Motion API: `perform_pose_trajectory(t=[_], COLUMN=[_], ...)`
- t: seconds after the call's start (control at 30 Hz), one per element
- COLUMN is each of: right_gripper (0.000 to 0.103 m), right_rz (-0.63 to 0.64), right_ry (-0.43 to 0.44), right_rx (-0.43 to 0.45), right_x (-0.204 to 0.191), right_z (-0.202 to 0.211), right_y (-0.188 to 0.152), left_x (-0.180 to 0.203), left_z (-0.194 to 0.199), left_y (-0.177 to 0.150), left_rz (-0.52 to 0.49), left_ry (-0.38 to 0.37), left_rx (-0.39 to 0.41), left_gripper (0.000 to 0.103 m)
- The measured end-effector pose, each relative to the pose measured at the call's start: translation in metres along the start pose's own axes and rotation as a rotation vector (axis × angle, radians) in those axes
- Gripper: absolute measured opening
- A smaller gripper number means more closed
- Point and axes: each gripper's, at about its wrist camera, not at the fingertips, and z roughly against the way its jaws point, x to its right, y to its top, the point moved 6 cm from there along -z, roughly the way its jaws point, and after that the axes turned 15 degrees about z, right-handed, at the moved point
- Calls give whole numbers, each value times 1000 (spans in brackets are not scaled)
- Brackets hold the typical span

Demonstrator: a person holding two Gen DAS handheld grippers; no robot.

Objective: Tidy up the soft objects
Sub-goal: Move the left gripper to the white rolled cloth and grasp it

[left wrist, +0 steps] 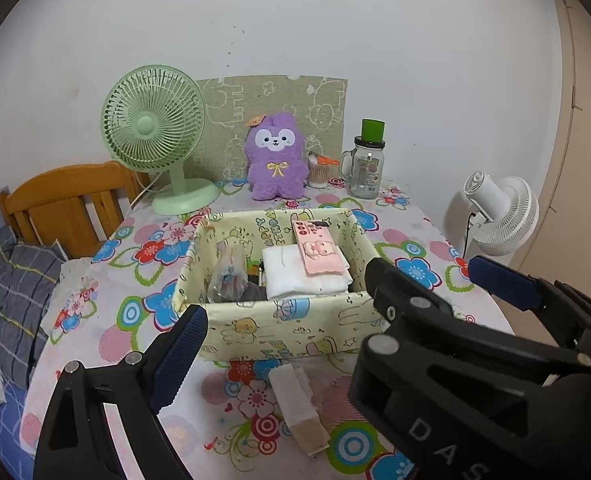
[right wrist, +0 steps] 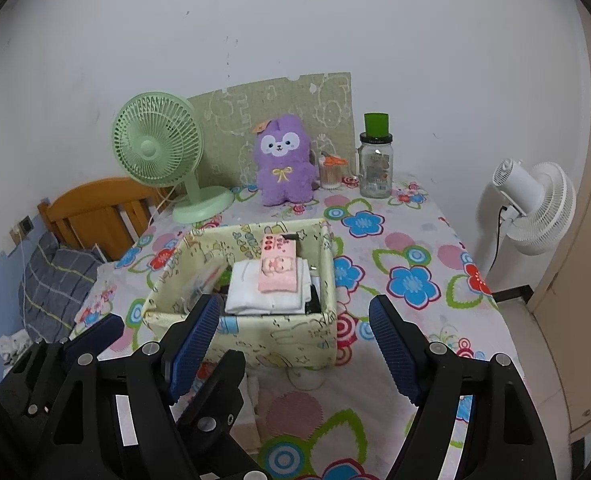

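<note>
We see a pale yellow fabric storage box (left wrist: 295, 328) printed with cartoon animals, standing open-topped on the flowered tablecloth. Inside it lies a folded white cloth (left wrist: 295, 276), roughly flat, with a pink sock pack bearing a cartoon figure (left wrist: 319, 250) resting on top of it and leaning toward the box's far wall. In front of the box, on the tablecloth, lies a folded white and beige sock (left wrist: 299, 408), flat and pointing away from the box. A fluffy purple plush toy with a yellow bow (left wrist: 276, 160) sits upright at the far edge of the table, well apart from the box.
</note>
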Motion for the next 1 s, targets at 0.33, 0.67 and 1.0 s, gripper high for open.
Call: perform_pose_trajectory(t=[0.33,0.67,1.0], right_gripper=[80,80,80], right_rz=[16,-2,-14], right_ry=[-2,21,22], right_rx=[-43,-125,-184], right_x=[-1,-1,2], right_z=[-23,-58,-88], right_y=[-32,-61,-76], left_x=[-7,-19,-27], left_z=[-24,-59,-87], left_y=[-30,-51,-69], left_rz=[5,25,47], left_ry=[46,109,122], left_rx=[-47,-102,-176], left_gripper=[92,86,86])
